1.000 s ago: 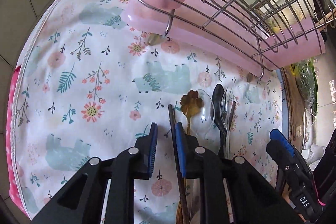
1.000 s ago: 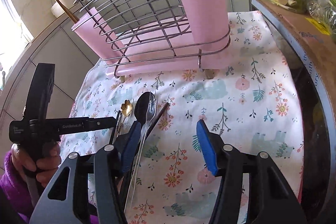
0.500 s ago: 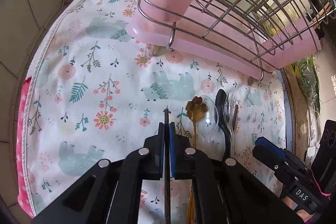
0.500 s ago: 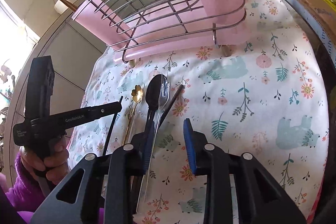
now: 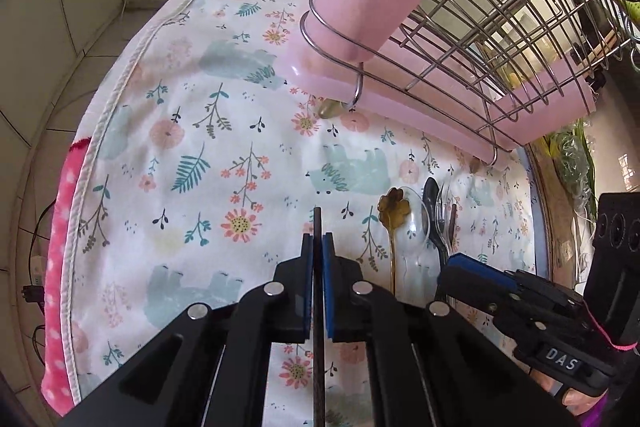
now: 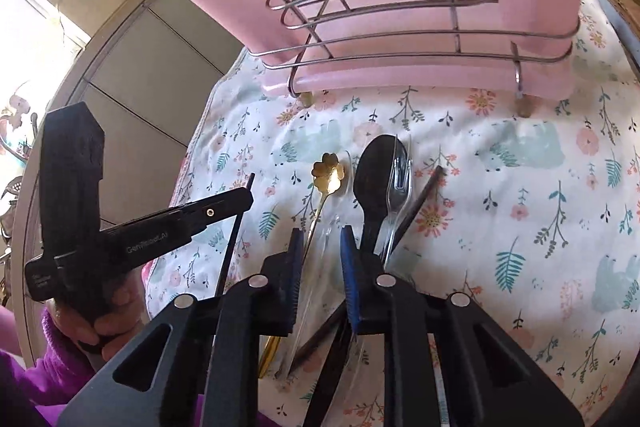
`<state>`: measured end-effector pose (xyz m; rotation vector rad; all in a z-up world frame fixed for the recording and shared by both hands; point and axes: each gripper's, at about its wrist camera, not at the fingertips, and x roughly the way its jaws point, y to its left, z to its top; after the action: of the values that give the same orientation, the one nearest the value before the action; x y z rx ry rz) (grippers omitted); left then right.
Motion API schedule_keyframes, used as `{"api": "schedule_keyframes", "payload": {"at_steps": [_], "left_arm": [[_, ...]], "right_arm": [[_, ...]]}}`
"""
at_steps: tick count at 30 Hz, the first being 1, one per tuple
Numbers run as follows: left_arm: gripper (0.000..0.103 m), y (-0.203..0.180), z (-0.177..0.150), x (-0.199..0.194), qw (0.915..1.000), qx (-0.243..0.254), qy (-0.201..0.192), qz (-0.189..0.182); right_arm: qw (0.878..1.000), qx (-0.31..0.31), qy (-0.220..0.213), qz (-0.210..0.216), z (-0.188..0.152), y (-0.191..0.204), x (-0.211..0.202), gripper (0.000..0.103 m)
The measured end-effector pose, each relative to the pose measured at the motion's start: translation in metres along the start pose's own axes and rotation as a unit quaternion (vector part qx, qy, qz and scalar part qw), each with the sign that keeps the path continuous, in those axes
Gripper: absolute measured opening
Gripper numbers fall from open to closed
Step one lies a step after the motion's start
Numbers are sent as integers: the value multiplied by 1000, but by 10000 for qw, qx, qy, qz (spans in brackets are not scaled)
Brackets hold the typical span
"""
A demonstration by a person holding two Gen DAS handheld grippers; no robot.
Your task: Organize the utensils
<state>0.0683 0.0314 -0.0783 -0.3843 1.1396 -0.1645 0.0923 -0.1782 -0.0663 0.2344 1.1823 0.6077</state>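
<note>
Left hand-held gripper pinching a dark chopstick; right hand-held gripper spread over the gold spoon.
Risk: the thin chopstick may pivot or slip from the pads.

A floral cloth with pale animals and leaf sprigs is covering the surface, and its stitched hem is running along the left side beside a pink dotted fabric showing underneath. A wire rack with pink holders and a pink base is standing on the far part of the cloth on small feet. Nearer, a gold flower-ended spoon, a black spoon, a clear plastic fork and a dark chopstick are lying together, overlapping one another.
</note>
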Motion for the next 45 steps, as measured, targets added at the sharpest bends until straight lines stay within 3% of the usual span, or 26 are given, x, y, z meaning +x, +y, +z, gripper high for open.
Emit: {"api": "schedule_keyframes", "payload": {"at_steps": [5, 8, 10, 14, 22, 27, 35, 41, 45], "left_arm": [[4, 3, -1, -2, 10000, -6, -30, -41], [4, 5, -1, -3, 10000, -18, -31, -55], [4, 6, 0, -4, 10000, -38, -53, -74], [4, 6, 0, -14, 9998, -3, -181, -72], [4, -4, 5, -48, 9968, 110, -778, -146], [4, -14, 14, -83, 9895, 137, -1406, -292], [4, -34, 41, -162, 9620, 240, -2679, -480], [4, -62, 72, -217, 9326, 473, -3534, -557], [4, -84, 93, -237, 9093, 701, -4092, -288]], "right_arm": [[9982, 422, 415, -81, 14, -8, 30, 19], [9973, 646, 334, 106, 22, -13, 34, 19], [9968, 728, 312, 138, 24, -17, 35, 10], [9959, 868, 185, 182, 19, -26, 26, 6], [9937, 599, -910, 266, 8, -26, -33, 4], [9813, 455, -1773, 601, 4, -28, -86, 4], [9491, 514, -2892, 1135, 28, -33, -160, 4], [9165, 333, -3726, 1419, 60, -37, -217, 4], [8978, 125, -4196, 1335, 81, -36, -235, 4]]}}
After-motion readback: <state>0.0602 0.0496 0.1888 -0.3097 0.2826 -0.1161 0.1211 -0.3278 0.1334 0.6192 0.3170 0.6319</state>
